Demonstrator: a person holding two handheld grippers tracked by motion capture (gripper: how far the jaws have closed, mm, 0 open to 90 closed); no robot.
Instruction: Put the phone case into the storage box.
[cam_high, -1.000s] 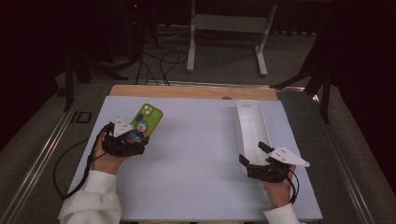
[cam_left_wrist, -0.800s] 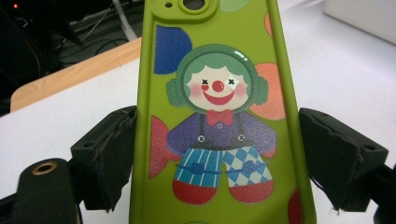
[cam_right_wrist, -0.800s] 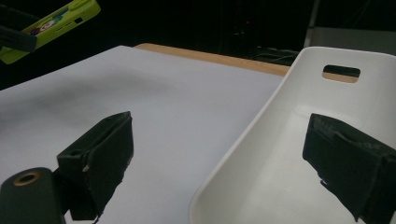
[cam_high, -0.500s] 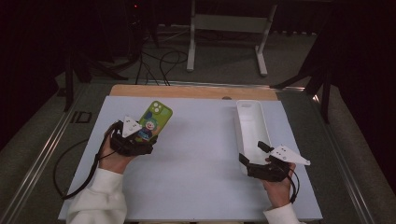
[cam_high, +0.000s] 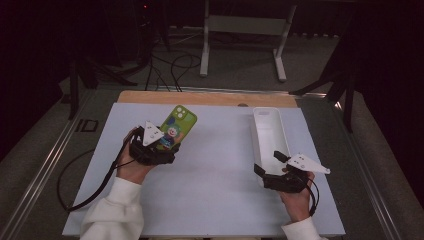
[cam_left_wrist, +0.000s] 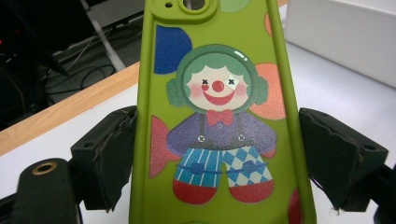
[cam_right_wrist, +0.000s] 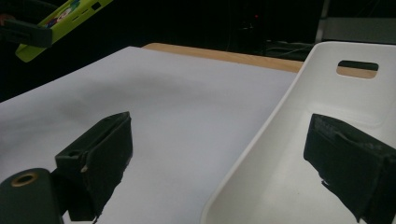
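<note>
While the green phone (cam_high: 176, 129) is clamped by its long edges between the jaws of the left gripper (cam_high: 159, 148), its printed back with the clown figure is turned up and it is carried clear of the white mat (cam_high: 210, 190), as can be judged from the right gripper view, where it hangs in the air at the upper left. The pick-up can therefore be taken as done. What is left, it seems, is the carry across the mat and the setting down in the white tray (cam_high: 270, 137), which lies well apart on the right and holds nothing. The right gripper (cam_high: 274, 169) is held with its jaws apart astride the near rim of that tray, one jaw inside, one outside, nothing pinched yet. The mat is laid over a wooden board (cam_high: 200, 97) on a grey table. Behind, a dark room is seen, with cables on the floor and a white stand (cam_high: 245, 30).
</note>
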